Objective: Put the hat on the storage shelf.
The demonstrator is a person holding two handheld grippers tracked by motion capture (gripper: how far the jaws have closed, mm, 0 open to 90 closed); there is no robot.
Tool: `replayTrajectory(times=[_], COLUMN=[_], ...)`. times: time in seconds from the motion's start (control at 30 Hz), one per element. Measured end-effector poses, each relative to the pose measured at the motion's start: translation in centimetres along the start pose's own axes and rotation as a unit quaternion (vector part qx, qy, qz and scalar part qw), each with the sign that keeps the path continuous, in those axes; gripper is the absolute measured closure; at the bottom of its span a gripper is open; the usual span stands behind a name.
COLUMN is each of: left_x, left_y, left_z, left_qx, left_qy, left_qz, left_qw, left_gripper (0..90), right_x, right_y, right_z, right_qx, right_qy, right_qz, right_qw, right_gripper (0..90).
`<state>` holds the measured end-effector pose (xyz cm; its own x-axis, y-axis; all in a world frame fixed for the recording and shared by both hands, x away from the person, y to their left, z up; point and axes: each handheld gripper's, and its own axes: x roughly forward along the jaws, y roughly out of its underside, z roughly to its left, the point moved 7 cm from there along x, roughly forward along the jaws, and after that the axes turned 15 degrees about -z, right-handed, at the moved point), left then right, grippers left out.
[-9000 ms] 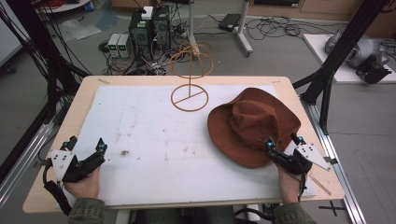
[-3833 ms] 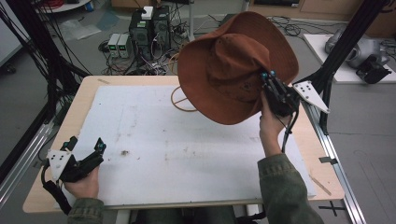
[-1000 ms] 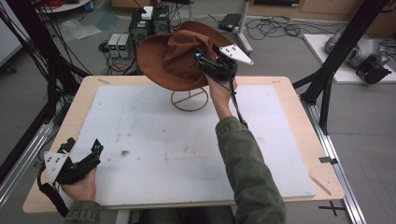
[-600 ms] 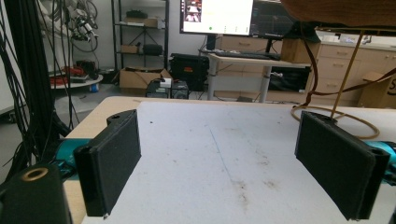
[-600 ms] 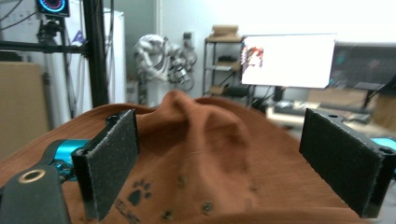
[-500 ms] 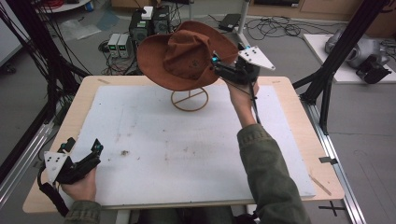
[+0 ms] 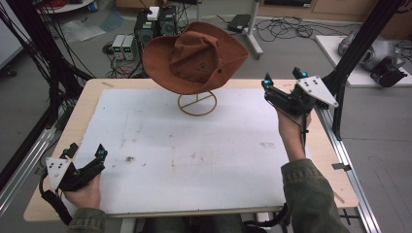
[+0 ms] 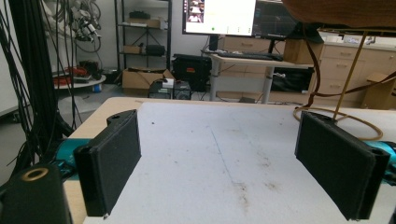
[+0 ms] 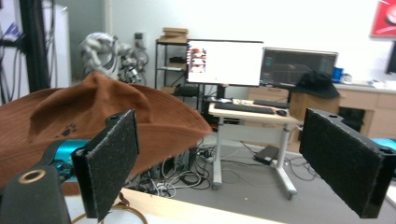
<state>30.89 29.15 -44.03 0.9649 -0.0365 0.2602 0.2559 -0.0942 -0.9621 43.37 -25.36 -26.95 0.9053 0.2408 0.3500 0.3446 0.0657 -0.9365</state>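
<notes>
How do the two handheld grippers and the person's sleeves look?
Both the left gripper and the right gripper are black, each topped with a grey three-cornered plate and showing small teal lights. Their jaws are flat, black rectangular pads with a rough surface. A black cable trails from each. The sleeves are olive green.

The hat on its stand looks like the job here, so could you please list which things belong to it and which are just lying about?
In the job:
brown hat
wire hat stand
right gripper, open

Lying about:
left gripper, idle
cables and power boxes on the floor
</notes>
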Motion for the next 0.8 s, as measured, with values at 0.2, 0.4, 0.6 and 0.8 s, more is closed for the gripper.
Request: replayTrajectory(times=[0.2, 0.4, 0.6, 0.8], left_x=[-0.1, -0.2, -0.2, -0.1], left_y=[-0.1, -0.1, -0.1, 0.0], left_z=[0.2, 0.4, 0.4, 0.3], left_qx=[0.001, 0.002, 0.005, 0.006], left_qy=[-0.006, -0.012, -0.018, -0.018], left_qz=[-0.002, -0.003, -0.001, 0.002], left_qw=[1.0, 0.9999, 0.9998, 0.9998], left_gripper=[14.5, 14.5, 14.5, 14.5], right_x=[-3.5, -7.2, -10.8, -13.5], right_y=[2.0, 4.2, 6.9, 10.1], right_z=[-2.3, -3.8, -4.0, -4.0], right_qx=[0.024, 0.016, 0.018, 0.013], right_qy=[0.055, 0.072, 0.083, 0.091], right_qz=[0.026, 0.037, 0.04, 0.059], right_qw=[0.9978, 0.9966, 0.9956, 0.994], right_gripper=[11.5, 11.5, 11.5, 11.5])
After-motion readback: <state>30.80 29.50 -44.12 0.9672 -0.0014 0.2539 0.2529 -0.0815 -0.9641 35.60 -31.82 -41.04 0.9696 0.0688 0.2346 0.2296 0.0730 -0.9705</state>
